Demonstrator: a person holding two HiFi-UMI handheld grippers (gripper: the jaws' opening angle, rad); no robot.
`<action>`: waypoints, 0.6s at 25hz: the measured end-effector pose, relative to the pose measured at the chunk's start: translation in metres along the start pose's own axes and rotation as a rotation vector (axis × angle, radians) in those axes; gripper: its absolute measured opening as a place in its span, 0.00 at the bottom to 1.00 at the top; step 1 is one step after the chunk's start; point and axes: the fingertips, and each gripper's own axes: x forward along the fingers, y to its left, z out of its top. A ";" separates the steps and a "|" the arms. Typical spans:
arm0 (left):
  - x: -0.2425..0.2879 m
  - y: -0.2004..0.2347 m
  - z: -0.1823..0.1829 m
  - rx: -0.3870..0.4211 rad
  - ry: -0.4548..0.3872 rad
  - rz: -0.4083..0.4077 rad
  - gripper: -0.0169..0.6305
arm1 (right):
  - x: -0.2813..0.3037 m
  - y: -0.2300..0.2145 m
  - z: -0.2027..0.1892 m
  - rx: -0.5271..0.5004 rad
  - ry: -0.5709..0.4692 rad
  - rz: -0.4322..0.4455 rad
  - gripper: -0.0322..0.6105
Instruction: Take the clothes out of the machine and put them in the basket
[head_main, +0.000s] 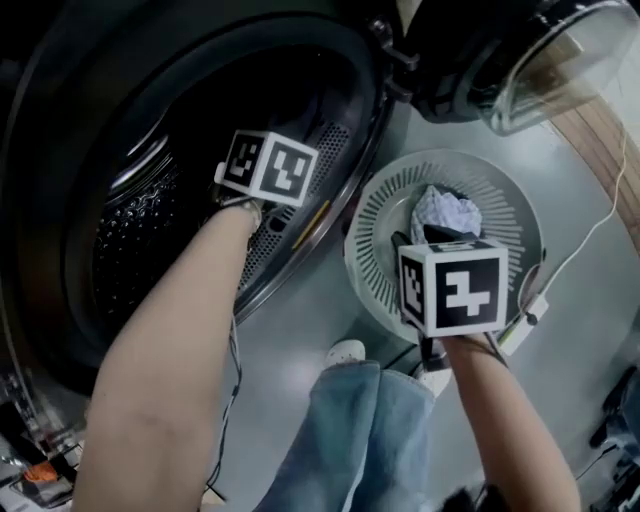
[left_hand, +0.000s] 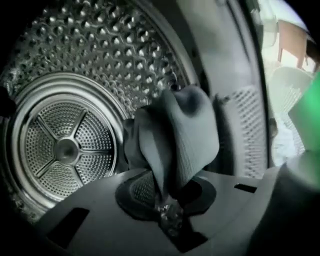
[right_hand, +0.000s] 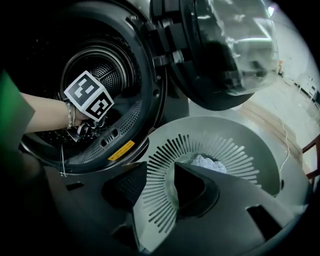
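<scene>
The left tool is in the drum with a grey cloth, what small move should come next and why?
Probably pull the left tool out of the drum toward the basket: its jaws are shut on the grey cloth, and the basket stands beside the opening.

I note grey glossy floor (head_main: 300, 335). Round slatted basket (head_main: 375, 215) stands on it, just beside machine (head_main: 60, 150) front. Person's white shoe (head_main: 345, 351) planted near basket. White cable (head_main: 585, 243) trails across floor at right from small white box (head_main: 522, 322) beside basket rim.
</scene>
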 end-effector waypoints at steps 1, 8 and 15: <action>-0.010 -0.001 0.002 -0.003 -0.007 -0.001 0.12 | -0.009 -0.002 -0.001 -0.001 -0.002 0.000 0.29; -0.086 -0.033 -0.015 -0.068 -0.001 -0.059 0.11 | -0.073 -0.019 -0.027 0.024 0.018 -0.016 0.27; -0.152 -0.048 -0.020 -0.088 -0.008 -0.131 0.11 | -0.135 -0.037 -0.040 0.106 0.020 -0.040 0.27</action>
